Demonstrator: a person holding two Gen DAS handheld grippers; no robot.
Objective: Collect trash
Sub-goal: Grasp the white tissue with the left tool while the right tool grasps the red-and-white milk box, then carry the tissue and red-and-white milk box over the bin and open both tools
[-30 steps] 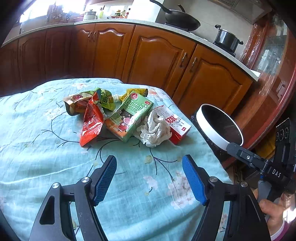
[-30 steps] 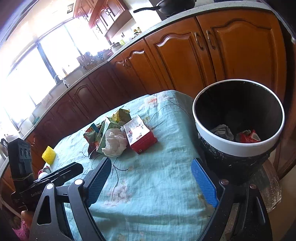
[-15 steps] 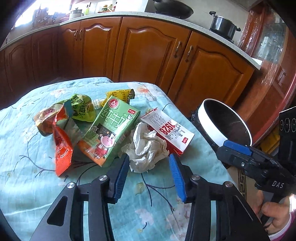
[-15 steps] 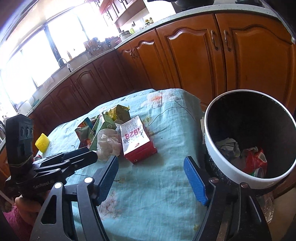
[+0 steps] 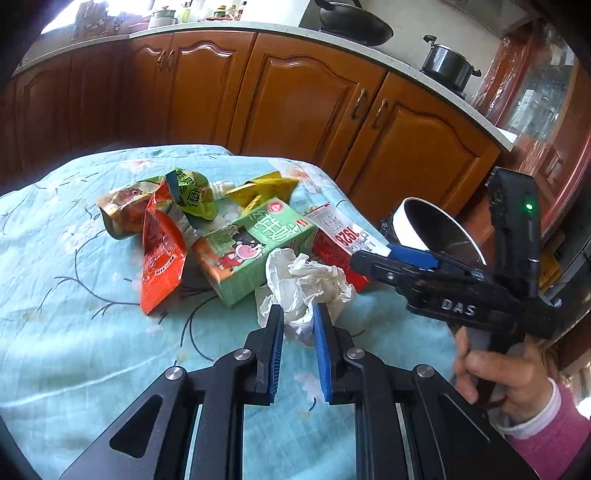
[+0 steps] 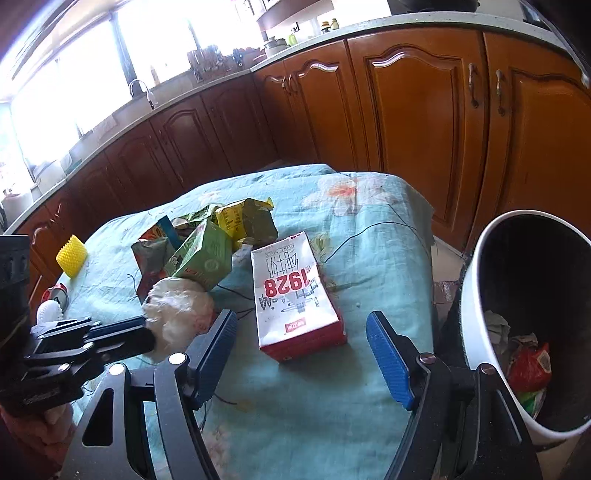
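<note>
A pile of trash lies on the floral teal tablecloth: a crumpled white tissue, a green milk carton, a red-and-white "1928" carton, an orange-red wrapper and green and yellow wrappers. My left gripper is shut on the near edge of the tissue, which also shows in the right wrist view. My right gripper is open and empty, just in front of the 1928 carton. A white-rimmed black bin stands off the table's right edge with trash inside.
Wooden kitchen cabinets run behind the table. A yellow ridged cup and a red-and-white can sit at the table's far left. A pot and a wok are on the counter.
My left gripper moved forward to the tissue and closed on it. My right gripper moved closer to the 1928 carton and stayed open.
</note>
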